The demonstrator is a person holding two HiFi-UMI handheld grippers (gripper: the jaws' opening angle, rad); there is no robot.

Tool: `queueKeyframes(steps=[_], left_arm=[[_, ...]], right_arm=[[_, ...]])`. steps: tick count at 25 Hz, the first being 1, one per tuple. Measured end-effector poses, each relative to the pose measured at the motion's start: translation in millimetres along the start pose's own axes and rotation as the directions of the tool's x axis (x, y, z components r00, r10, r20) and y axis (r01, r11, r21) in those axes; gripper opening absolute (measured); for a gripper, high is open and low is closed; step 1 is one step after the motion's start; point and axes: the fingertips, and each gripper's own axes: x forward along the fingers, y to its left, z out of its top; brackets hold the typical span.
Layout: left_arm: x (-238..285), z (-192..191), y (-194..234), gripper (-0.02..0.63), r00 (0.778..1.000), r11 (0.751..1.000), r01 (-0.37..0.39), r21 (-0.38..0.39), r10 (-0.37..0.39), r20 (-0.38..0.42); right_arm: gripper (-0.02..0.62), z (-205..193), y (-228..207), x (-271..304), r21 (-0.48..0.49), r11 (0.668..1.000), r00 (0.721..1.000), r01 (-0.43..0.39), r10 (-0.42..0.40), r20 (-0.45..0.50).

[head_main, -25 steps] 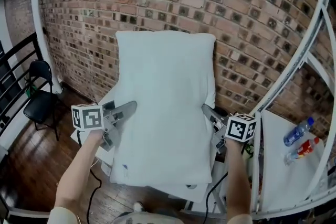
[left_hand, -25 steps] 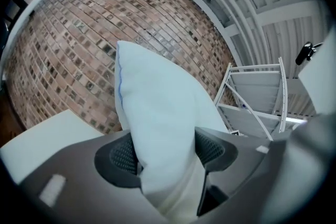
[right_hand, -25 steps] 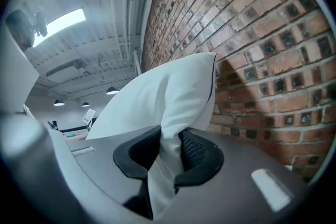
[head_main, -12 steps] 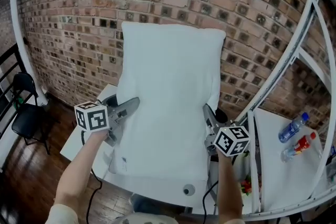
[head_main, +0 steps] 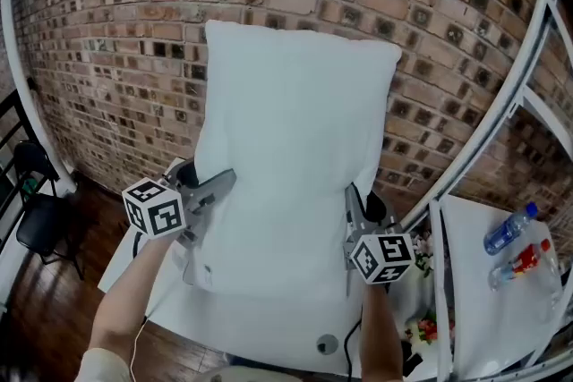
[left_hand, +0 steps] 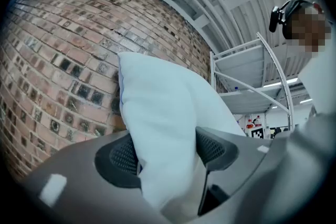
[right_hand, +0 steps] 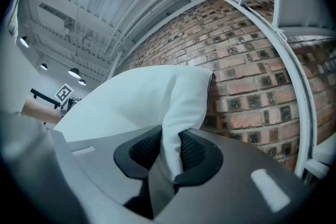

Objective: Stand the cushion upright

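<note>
A large white cushion [head_main: 291,157] stands nearly upright against the brick wall, its lower edge on a white table [head_main: 269,331]. My left gripper [head_main: 215,192] is shut on the cushion's left edge [left_hand: 163,128]; the fabric bulges thick between its black pads. On the other side my right gripper [head_main: 351,210] is shut on the right edge [right_hand: 178,113], which is pinched thin between its pads. Both marker cubes show low in the head view, with a forearm below each.
A brick wall [head_main: 107,40] rises right behind the cushion. White curved shelf rails [head_main: 501,103] run at the right. Two bottles [head_main: 515,246] lie on a white surface at the far right. A black chair [head_main: 31,210] stands on the wooden floor at the left.
Both grippers have lifted the cushion from a backward lean on the table to nearly upright against the wall. The right gripper's cube has rolled and moved inward.
</note>
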Motion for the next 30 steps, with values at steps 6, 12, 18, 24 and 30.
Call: queueKeyframes(steps=[6,12,18,24,30], left_arm=[[15,3,16,0.316,0.999,0.994,0.005,0.105,-0.009,0.036],[38,3,33,0.316,0.992,0.968,-0.024,0.25,-0.007,0.124],[66,-22,67,0.316,0.996,0.959,-0.047,0.281,0.026,0.08],[74,-34,83,0.324,0.996,0.97,-0.04,0.238,0.021,0.082],[53,-31,88,0.33,0.993,0.974,-0.084,0.208,0.065,0.097]], right_arm=[[0.08,-9,2,14,-0.145,0.987,0.998,0.068,-0.064,0.028],[0.077,-16,-11,29,-0.193,0.967,0.984,0.169,-0.155,0.085],[0.077,-39,-22,50,-0.211,0.952,0.974,0.223,-0.207,0.093],[0.094,-50,-26,59,-0.192,0.956,0.975,0.221,-0.212,0.065],[0.162,-56,-29,52,-0.12,0.972,0.98,0.201,-0.201,0.018]])
